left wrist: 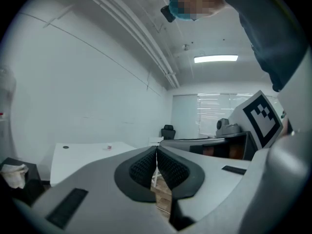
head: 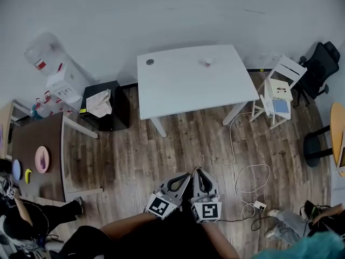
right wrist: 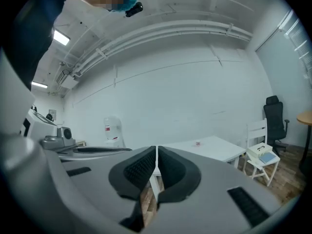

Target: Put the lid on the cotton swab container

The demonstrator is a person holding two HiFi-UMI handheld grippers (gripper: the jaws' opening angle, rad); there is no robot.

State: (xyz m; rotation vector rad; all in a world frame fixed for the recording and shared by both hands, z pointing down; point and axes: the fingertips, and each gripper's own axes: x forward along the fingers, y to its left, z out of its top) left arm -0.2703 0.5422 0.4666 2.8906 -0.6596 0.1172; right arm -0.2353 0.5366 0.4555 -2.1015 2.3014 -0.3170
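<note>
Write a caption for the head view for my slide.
Left tool and right tool, both shut, side by side over the wood floor, facing a white table with a small container.

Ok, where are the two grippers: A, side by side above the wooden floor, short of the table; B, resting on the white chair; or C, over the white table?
A: the left gripper and right gripper sit together over the wooden floor, short of the white table.
</note>
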